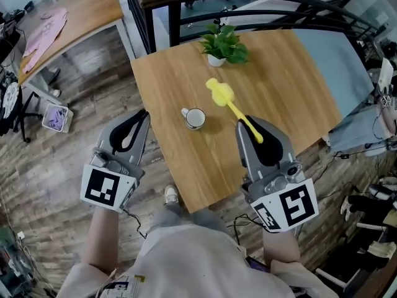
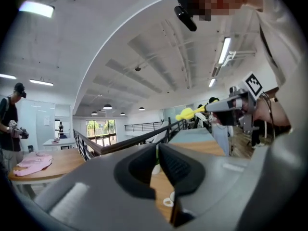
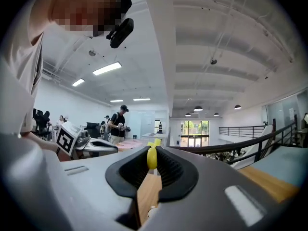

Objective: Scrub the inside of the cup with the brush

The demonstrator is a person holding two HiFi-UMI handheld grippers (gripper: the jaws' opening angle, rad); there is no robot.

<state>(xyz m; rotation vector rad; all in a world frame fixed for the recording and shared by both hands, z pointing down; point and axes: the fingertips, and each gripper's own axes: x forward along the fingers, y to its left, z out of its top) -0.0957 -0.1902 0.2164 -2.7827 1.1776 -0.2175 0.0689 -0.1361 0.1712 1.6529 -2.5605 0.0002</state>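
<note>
Wood table (image 1: 291, 104). Right gripper (image 1: 250, 128) clamps light, stiff brush (image 1: 221, 94) by handle end. Left gripper (image 1: 140, 118) nearly closed, empty; cup (image 1: 195, 118) ahead of it, probably tippy: pinch rim.

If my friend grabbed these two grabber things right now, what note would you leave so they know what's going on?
The left gripper has its jaws almost together with nothing in them, by the table's left edge.
The right gripper is shut on the handle of the yellow brush, whose head is over the table, beyond the cup.
The cup stands upright on the table between the grippers, touched by neither.
Done: brush in hand.
Left: probably steady the cup, put the brush head inside, scrub.
</note>
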